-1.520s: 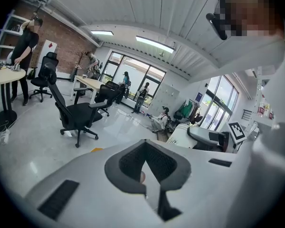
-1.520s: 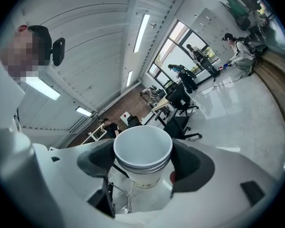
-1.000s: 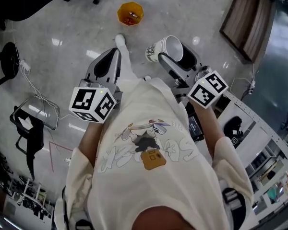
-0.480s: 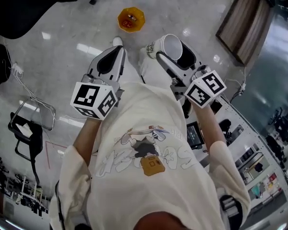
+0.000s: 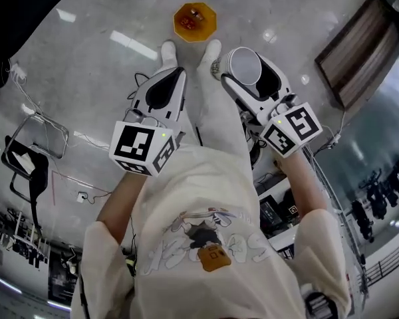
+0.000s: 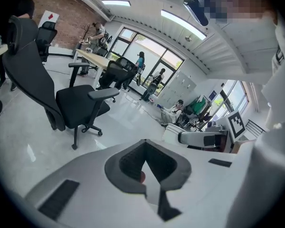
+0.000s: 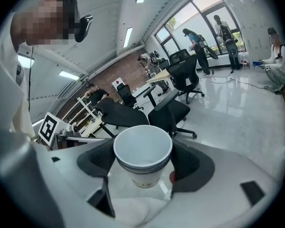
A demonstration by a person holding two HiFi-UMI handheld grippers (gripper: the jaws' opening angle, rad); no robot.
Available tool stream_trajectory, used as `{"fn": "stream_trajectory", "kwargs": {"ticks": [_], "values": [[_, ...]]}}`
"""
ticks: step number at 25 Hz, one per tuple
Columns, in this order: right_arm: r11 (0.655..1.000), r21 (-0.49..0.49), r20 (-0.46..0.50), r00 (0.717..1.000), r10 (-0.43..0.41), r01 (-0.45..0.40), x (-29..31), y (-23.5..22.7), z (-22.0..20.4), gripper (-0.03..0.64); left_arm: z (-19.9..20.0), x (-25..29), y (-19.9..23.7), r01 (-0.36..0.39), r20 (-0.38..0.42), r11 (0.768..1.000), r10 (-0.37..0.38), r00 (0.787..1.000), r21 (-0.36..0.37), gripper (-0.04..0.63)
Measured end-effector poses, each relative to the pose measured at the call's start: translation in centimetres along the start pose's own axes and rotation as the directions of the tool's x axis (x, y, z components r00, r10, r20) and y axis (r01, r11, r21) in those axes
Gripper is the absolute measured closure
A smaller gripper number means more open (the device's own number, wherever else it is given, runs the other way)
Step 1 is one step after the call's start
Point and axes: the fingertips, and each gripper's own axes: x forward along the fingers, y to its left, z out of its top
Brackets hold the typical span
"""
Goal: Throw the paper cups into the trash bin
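An orange trash bin stands on the glossy floor, just beyond the person's two white shoes. My right gripper is shut on a white paper cup, which lies on its side with its mouth facing the camera, a little right of the bin and nearer to me. In the right gripper view the cup shows a doubled rim, as of stacked cups, between the dark pads of my right gripper. My left gripper is shut and holds nothing; the left gripper looks over the floor.
A black office chair stands on the floor ahead of the left gripper. A wire-frame stand and loose cables lie at the left. A wooden panel and shelving are on the right. People stand far off by the windows.
The person has stepped towards the orange bin, which now lies closer to both grippers. The right gripper still carries the cup and the left stays shut.
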Motion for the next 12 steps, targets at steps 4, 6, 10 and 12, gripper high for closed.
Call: {"fn": "stream_trajectory", "kwargs": {"ticks": [4,6,10,12], "values": [[1.000,-0.002,-0.046,0.999,0.016,-0.016,3.3,-4.2,-2.2,0.250,-2.3,4.6,2.2,-0.031,-0.022,0.999,0.031,0.999,-0.025,0.592],[1.000,-0.007,-0.073,0.997,0.025,-0.026,4.9,-5.8,-3.5,0.250,-3.5,6.5,3.4,-0.048,-0.025,0.998,0.047,0.999,-0.041,0.592],[0.999,-0.013,-0.141,0.989,0.045,-0.048,7.9,-8.8,-7.0,0.250,-6.6,9.9,6.6,-0.107,-0.034,0.991,0.104,0.994,-0.081,0.592],[0.998,-0.012,-0.172,0.984,0.053,-0.056,9.7,-10.6,-9.0,0.250,-8.6,11.9,8.6,-0.136,-0.048,0.986,0.132,0.990,-0.093,0.592]]}}
